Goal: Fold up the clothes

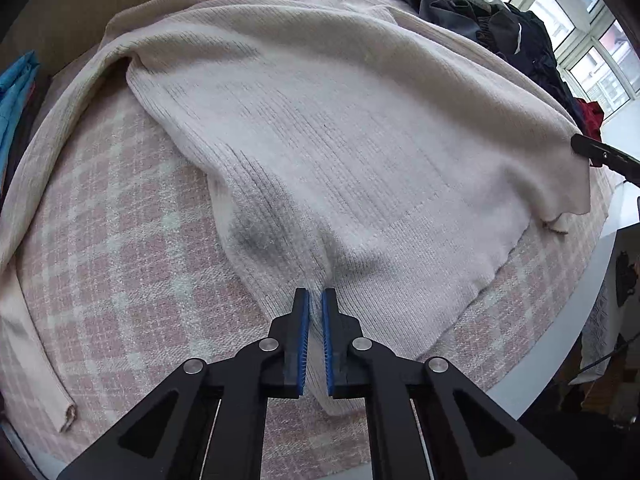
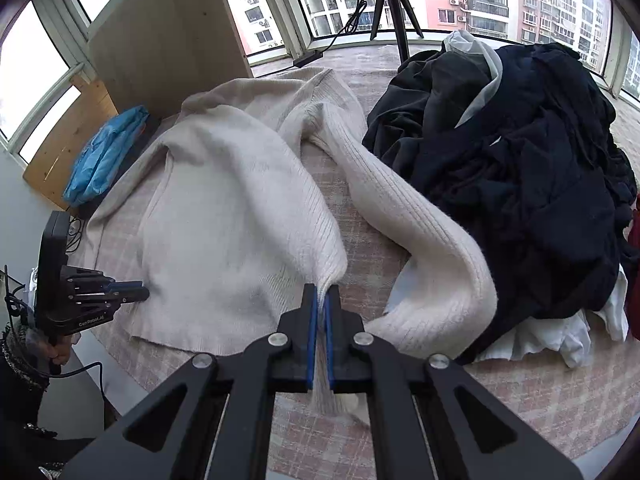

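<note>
A cream ribbed sweater (image 1: 320,120) lies spread on the pink checked tablecloth (image 1: 120,272). My left gripper (image 1: 316,294) is shut on the sweater's hem, and a fold of knit shows between its blue pads (image 1: 306,336). In the right wrist view the sweater (image 2: 224,208) is bunched, and my right gripper (image 2: 323,292) is shut on its other hem corner, with fabric hanging below the pads. One sleeve (image 2: 420,240) curls to the right and the other sleeve (image 1: 24,240) trails down the left. The left gripper (image 2: 136,292) shows at the hem's left end, and the right gripper (image 1: 578,146) shows at the far right corner.
A heap of dark clothes (image 2: 520,160) with white pieces underneath fills the right side of the table. A blue garment (image 2: 104,156) lies at the left by a wooden panel (image 2: 168,40). A tripod (image 2: 394,4) stands by the windows. The table's white edge (image 1: 580,300) curves close on the right.
</note>
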`<state>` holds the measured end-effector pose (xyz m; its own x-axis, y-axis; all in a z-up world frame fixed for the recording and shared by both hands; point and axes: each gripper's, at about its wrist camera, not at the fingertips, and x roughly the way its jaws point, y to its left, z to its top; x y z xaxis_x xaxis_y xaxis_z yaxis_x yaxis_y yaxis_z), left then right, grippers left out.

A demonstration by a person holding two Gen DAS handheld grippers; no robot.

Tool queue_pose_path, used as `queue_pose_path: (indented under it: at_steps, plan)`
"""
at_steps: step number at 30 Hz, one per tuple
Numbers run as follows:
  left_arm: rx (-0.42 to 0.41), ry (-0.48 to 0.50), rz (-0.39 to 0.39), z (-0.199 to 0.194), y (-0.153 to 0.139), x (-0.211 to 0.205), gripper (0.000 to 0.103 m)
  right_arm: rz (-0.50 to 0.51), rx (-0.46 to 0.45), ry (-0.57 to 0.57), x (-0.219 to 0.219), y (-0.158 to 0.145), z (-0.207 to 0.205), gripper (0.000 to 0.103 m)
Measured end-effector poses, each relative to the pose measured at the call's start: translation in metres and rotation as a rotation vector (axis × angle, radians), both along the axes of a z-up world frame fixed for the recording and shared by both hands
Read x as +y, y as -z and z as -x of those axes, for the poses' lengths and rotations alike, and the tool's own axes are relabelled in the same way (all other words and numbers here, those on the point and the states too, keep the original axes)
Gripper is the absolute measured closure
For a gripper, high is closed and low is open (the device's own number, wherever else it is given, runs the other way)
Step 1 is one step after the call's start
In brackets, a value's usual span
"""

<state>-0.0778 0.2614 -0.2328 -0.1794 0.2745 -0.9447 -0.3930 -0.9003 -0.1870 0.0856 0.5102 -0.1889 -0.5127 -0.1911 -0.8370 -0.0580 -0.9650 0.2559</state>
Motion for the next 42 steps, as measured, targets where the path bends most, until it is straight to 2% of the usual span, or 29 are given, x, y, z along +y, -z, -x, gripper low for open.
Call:
queue_pose_path:
  at_steps: [4,6,8,9,11,14,16,17,20,23,26,28,30,33,36,38,40,42]
  plan:
    - [-0.007,-0.081,-0.139,-0.005,-0.031,-0.041,0.098,0.005,0.024,-0.011,-0.005,-0.010,-0.002,0.099]
    - [0.031,-0.120,-0.175,-0.016,-0.056,-0.072,0.098,0.027,0.041,-0.030,-0.013,-0.021,-0.005,0.099]
    - [0.052,-0.177,-0.169,-0.024,-0.070,-0.106,0.098,0.075,0.054,-0.060,-0.025,-0.028,-0.007,0.099]
    - [0.049,-0.195,-0.159,-0.027,-0.070,-0.119,0.098,0.076,0.034,-0.081,-0.033,-0.024,-0.006,0.099]
    - [-0.011,-0.253,-0.100,-0.023,-0.045,-0.149,0.098,0.069,-0.015,-0.126,-0.050,-0.013,-0.004,0.098]
    - [-0.041,-0.281,-0.072,-0.022,-0.021,-0.163,0.098,0.066,-0.090,-0.151,-0.060,0.005,-0.005,0.095]
    - [-0.036,-0.288,-0.077,-0.021,-0.020,-0.168,0.098,0.091,-0.118,-0.118,-0.054,0.015,-0.009,0.081]
    - [-0.033,-0.289,-0.090,-0.021,-0.021,-0.170,0.098,0.106,-0.126,-0.097,-0.050,0.019,-0.011,0.071]
    - [-0.030,-0.278,-0.098,-0.019,-0.023,-0.173,0.098,0.140,-0.143,-0.060,-0.047,0.034,-0.013,0.069]
    - [-0.046,-0.256,-0.091,-0.016,-0.020,-0.177,0.098,0.124,-0.138,-0.038,-0.051,0.041,-0.001,0.069]
    - [-0.052,-0.227,-0.086,-0.015,-0.019,-0.175,0.098,0.166,-0.085,0.005,-0.040,0.035,0.027,0.069]
    - [-0.067,-0.231,-0.071,-0.011,-0.015,-0.177,0.097,0.210,-0.041,0.018,-0.030,0.028,0.060,0.069]
    - [-0.088,-0.240,-0.056,-0.006,-0.015,-0.182,0.097,0.235,-0.041,0.040,-0.025,0.029,0.098,0.069]
    - [-0.041,-0.250,-0.016,0.011,-0.033,-0.189,0.097,0.258,-0.045,0.068,-0.020,0.032,0.154,0.069]
    - [0.046,-0.233,0.009,0.043,-0.054,-0.183,0.085,0.182,-0.049,0.090,-0.023,0.032,0.193,0.069]
    - [0.083,-0.192,0.024,0.076,-0.055,-0.171,0.073,0.159,-0.065,0.096,-0.022,0.037,0.210,0.069]
    - [0.060,-0.176,-0.017,0.115,-0.046,-0.161,0.071,0.173,-0.085,0.109,-0.018,0.044,0.222,0.069]
    - [0.017,-0.201,-0.078,0.152,-0.031,-0.151,0.071,0.202,-0.093,0.129,-0.015,0.051,0.229,0.068]
